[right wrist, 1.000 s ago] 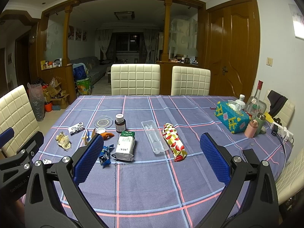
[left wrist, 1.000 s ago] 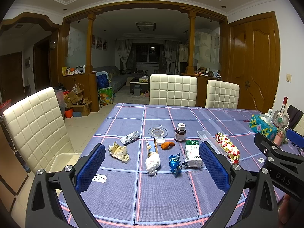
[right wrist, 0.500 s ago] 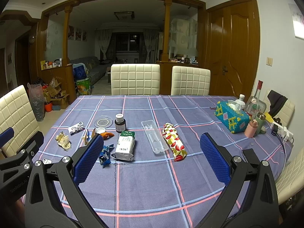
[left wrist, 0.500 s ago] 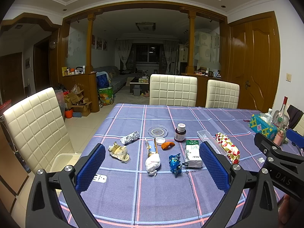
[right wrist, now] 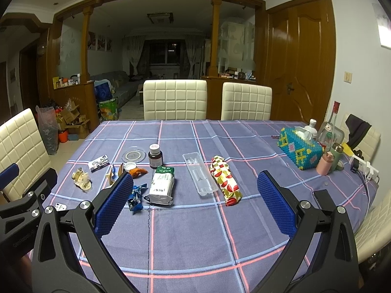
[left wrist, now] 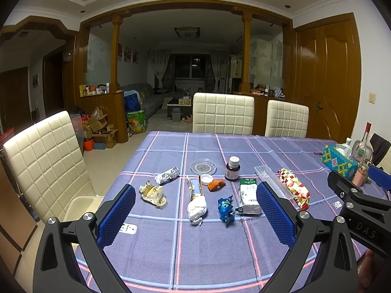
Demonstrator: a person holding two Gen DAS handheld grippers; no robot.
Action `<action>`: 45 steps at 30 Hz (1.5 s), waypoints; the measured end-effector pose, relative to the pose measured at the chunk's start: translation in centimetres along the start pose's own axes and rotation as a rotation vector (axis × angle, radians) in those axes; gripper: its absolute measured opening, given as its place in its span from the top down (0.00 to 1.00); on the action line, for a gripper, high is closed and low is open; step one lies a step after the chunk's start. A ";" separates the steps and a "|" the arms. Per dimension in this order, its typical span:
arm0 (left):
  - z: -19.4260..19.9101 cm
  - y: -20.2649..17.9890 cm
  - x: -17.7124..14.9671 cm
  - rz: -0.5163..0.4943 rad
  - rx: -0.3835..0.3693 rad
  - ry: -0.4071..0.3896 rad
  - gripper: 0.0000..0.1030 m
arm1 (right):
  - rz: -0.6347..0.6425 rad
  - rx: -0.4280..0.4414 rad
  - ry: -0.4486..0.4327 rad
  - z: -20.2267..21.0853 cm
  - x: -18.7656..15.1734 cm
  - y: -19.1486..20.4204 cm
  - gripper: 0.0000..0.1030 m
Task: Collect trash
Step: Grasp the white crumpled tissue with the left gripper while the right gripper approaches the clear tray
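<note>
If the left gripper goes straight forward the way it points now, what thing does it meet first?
Probably the white crumpled wad, which lies nearest between the open left gripper fingers, with the blue foil wrapper just beside it. Depth is unclear, and the gripper may be above the table.

Both cameras looked forward along their own fingers from above the near edge of the table [left wrist: 207,251], facing the two white chairs [right wrist: 174,100] at its far side. Neither sat close to the litter; each took in nearly the whole tabletop. The left wrist view stood left of the brown bottle [left wrist: 232,168] and showed the right hand-held gripper [left wrist: 359,195] at its right edge. The right wrist view stood right of that bottle [right wrist: 155,155] and caught the left hand-held gripper [right wrist: 22,190] at its left edge. Both views shared the bottle, the row of wrappers and the far chairs.
</note>
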State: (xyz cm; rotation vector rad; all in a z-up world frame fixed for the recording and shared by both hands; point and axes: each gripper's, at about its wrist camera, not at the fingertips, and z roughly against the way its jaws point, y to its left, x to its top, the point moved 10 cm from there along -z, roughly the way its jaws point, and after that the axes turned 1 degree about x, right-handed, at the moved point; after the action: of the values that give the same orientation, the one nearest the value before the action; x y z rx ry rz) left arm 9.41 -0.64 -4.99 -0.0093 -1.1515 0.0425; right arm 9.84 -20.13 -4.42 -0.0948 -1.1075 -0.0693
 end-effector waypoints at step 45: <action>-21.7 0.3 -11.3 0.014 0.018 0.498 0.77 | -0.010 0.052 0.453 -25.2 -9.3 -0.5 0.99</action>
State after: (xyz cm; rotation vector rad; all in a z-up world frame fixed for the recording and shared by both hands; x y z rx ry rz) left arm 24.58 -0.46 -24.17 -0.0109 -0.6527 0.0592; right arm 28.08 -23.38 -23.94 -0.0241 -0.6570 -0.0671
